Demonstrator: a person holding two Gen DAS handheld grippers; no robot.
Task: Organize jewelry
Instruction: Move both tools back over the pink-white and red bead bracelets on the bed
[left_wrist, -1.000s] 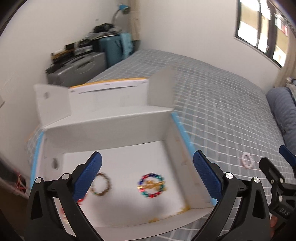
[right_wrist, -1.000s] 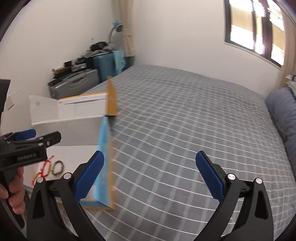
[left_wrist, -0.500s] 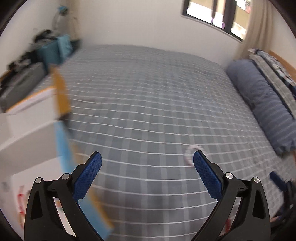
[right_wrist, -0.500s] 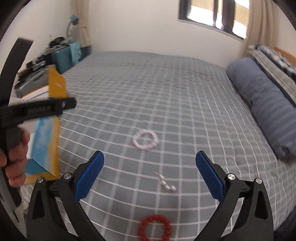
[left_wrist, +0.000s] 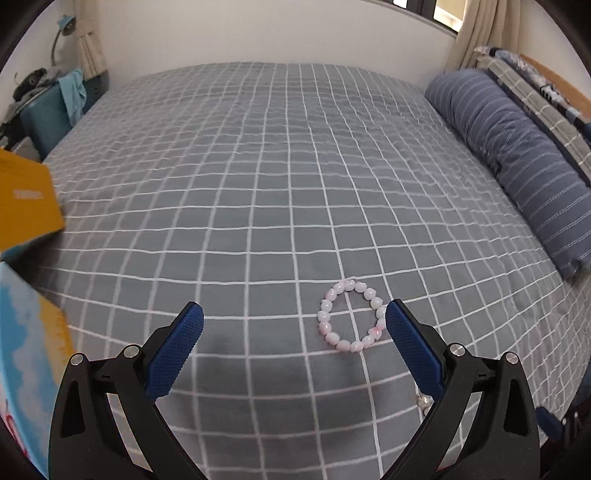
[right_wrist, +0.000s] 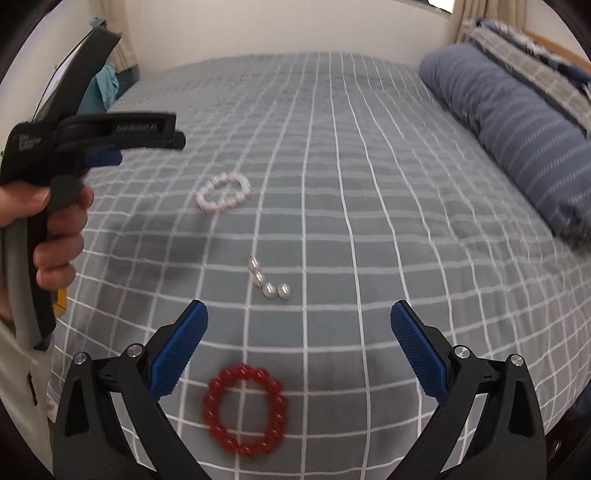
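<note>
The left gripper (left_wrist: 294, 321) hangs spread wide and empty over the checked bedspread (left_wrist: 258, 184), with the pink bead bracelet (left_wrist: 350, 316) at lower centre-right beside its right finger, seemingly lined up as the next pick. The right gripper (right_wrist: 299, 319), also spread and empty, faces the red bracelet (right_wrist: 245, 410) at the frame's bottom and the small silver beads (right_wrist: 269, 282) mid-frame; the open box (left_wrist: 26, 295) waits at the left edge.

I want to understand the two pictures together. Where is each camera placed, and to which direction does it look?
Left wrist: sits on the left gripper, facing the bed and pink bracelet; own open fingers show.
Right wrist: sits on the right gripper, facing the red bracelet and silver beads; own open fingers and left hand show.
Shared: pink bracelet, bed, pillow.
</note>
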